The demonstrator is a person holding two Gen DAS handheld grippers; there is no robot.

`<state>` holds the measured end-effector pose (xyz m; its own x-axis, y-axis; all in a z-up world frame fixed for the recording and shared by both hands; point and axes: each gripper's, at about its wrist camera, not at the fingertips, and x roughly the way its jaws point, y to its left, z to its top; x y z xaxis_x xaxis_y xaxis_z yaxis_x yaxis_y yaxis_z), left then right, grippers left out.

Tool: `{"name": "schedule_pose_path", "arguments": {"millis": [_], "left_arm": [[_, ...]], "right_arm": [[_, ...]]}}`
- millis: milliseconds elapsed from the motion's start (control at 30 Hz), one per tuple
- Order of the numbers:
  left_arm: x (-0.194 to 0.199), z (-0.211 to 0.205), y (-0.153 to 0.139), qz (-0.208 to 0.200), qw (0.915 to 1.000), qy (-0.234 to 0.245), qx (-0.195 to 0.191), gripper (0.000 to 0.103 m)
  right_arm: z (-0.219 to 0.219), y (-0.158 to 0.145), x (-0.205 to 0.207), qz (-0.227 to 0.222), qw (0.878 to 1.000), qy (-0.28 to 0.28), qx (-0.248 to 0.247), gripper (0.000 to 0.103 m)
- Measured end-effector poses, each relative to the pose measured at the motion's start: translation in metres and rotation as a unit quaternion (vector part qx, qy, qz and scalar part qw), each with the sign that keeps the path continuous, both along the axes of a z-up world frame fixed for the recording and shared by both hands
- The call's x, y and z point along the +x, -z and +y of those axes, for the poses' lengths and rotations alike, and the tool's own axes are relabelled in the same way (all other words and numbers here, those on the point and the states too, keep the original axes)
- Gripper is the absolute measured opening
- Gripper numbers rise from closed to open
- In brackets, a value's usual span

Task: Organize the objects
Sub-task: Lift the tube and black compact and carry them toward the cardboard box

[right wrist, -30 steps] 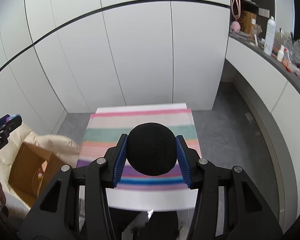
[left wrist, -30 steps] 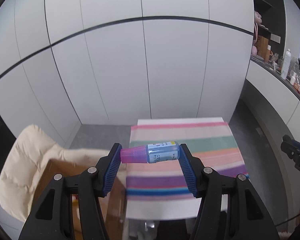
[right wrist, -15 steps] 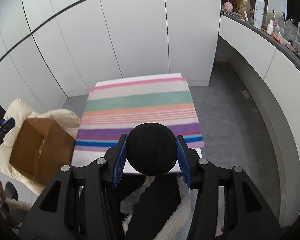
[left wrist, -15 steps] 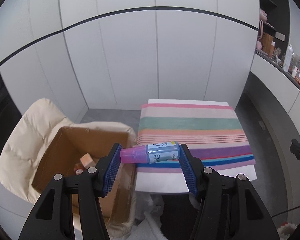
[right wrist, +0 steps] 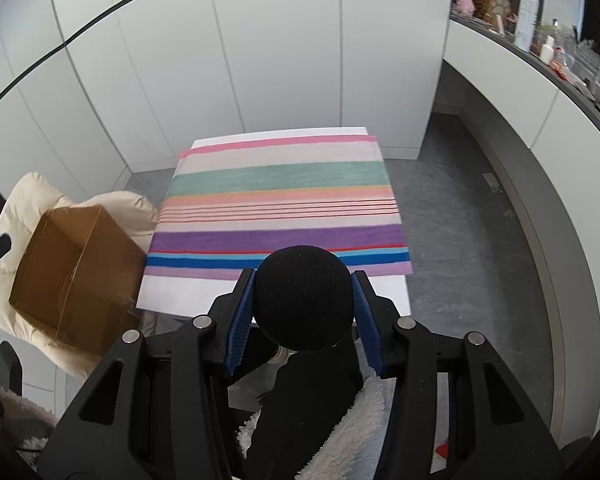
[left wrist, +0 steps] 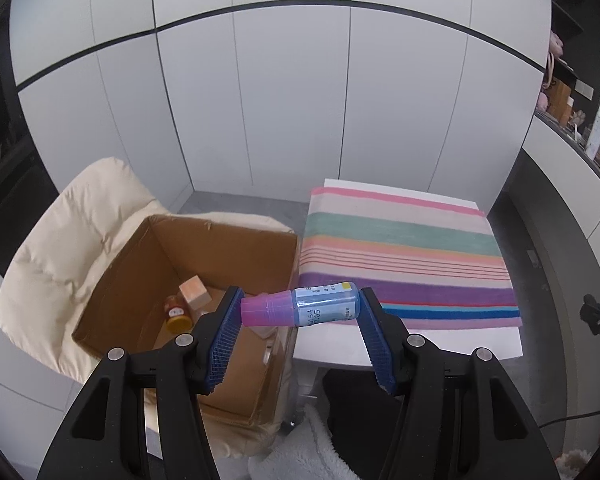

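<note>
A white worktop [right wrist: 172, 300] draped with a striped cloth [right wrist: 280, 208] stands near the white cabinet wall, and just beside its left edge an open cardboard box [left wrist: 220, 248] sits on a cream padded chair [left wrist: 100, 200]. The right gripper [right wrist: 303, 300] hangs above the near edge of the worktop, its blue ribbed fingers [right wrist: 242, 316] spread moderately wide and clenched on a black foam ball [right wrist: 303, 298] that fills the whole gap and presses against both pads. The ball hides part of the cloth's near stripes and the edge of the worktop behind it. The left gripper [left wrist: 300, 312] is held above the near right corner of the box, its fingers [left wrist: 224, 332] also set fairly wide, grasping a small bottle [left wrist: 300, 310] end to end: the pink cap meets the left pad, the blue base the right pad, and the bottle lies almost level, tilted slightly up toward the base. Its label carries print too small to read. Inside the box, a pale wooden block [left wrist: 195, 293] lies against a small amber jar [left wrist: 177, 312] with a yellow lid; other contents near the box's front corner are covered by the left finger and the bottle and cannot be made out. The chair is cut off by the box and the frame's dark rim.
</note>
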<state>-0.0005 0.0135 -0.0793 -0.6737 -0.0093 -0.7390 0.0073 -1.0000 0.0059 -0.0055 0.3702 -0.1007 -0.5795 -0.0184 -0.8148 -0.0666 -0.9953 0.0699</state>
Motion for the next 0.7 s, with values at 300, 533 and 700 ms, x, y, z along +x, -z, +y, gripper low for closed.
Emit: {"name": "schedule_pose_path", "arguments": {"millis": [300,533,700], "left_arm": [[0.020,-0.032,0.001,0.002,0.9993,-0.037,-0.003,0.059],[0.043,-0.083,0.012,-0.008,0.9953,-0.097,-0.002,0.059],[0.060,-0.125,0.017,-0.010,0.9881,-0.153,0.001,0.059]], "right_arm": [[-0.057,0.002,-0.009,0.000,0.997,-0.072,0.003,0.049],[-0.129,0.004,-0.017,-0.006,0.988,-0.157,-0.005,0.049],[-0.192,0.006,-0.018,-0.012,0.973,-0.229,-0.007,0.049]]}}
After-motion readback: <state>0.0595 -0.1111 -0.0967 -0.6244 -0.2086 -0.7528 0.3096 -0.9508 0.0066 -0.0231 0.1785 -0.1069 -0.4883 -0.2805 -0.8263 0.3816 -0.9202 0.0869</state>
